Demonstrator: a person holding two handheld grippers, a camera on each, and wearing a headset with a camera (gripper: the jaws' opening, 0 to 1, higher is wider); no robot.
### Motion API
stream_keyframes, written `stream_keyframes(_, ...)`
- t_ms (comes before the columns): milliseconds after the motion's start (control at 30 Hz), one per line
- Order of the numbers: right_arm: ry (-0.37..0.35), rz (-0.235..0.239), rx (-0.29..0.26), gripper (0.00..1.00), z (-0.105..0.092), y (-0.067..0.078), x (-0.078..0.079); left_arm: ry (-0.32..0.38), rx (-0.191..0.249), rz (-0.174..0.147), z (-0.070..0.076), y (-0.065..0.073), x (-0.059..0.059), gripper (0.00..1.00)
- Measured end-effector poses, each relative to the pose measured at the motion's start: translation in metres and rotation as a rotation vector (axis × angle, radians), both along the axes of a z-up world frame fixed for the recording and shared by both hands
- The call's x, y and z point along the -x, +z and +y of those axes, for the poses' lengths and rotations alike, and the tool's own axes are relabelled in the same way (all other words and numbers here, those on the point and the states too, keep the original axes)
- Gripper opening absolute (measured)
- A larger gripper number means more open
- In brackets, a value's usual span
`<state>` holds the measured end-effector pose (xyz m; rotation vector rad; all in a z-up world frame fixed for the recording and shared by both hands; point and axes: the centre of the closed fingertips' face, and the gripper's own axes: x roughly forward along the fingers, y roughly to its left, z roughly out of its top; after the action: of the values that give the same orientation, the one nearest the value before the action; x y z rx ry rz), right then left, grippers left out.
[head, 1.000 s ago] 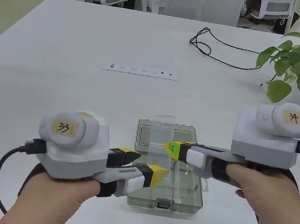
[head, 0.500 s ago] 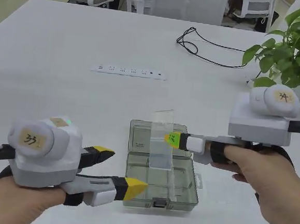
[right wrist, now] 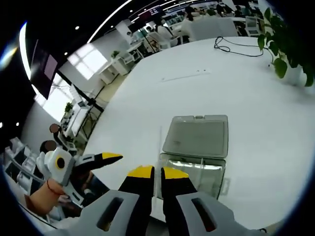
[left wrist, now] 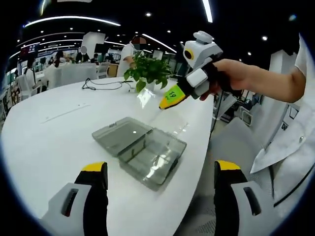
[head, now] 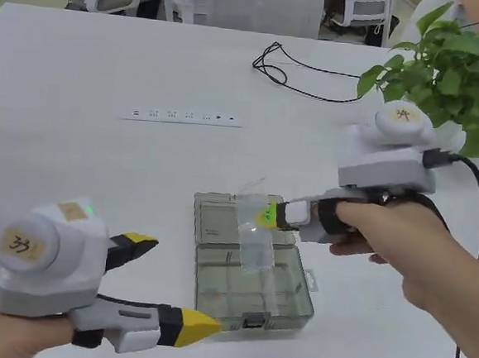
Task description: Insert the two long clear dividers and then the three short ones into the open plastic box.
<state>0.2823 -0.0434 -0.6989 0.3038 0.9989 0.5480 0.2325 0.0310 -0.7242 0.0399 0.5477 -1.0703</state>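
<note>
Right gripper [head: 267, 216], yellow-tipped jaws pressed together, pinches one clear rectangular plastic divider [head: 256, 247] by its upper edge. I see the sheet tilted over the one smoky grey translucent plastic box [head: 249, 319], which lies open on the white table [head: 100, 160] with its lid folded flat on the far side. The sheet's lower edge reaches down near the hinge side of the base. Whether it touches the floor of the box I cannot tell, as clear plastic on clear plastic reads poorly. In the right gripper view the divider appears edge-on as a thin line rising between the closed tips.

Left gripper [head: 169, 283], jaws spread wide and holding nothing, hangs near the front left corner of the box, apart from it. In its own view the box lies between and beyond the two tips.

Surroundings, counted in the head view: one white power strip [head: 182, 116] beyond the box, well apart from it; one black cable [head: 302, 72] looped farther back; one green potted plant [head: 438, 74] at the far right, behind the right gripper. Grippers: two.
</note>
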Motion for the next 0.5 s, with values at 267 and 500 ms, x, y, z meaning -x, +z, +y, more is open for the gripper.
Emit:
stream_keyframes(267, -0.028, 0.105, 0.107, 0.06, -0.004, -0.029, -0.002, -0.047, 0.003, -0.017, 0.000, -0.006, 0.001, 1.00)
stream_keyframes(500, -0.061, 0.186, 0.132, 0.06, -0.007, -0.057, -0.002, -0.068, 0.008, -0.013, -0.002, -0.011, 0.003, 1.00)
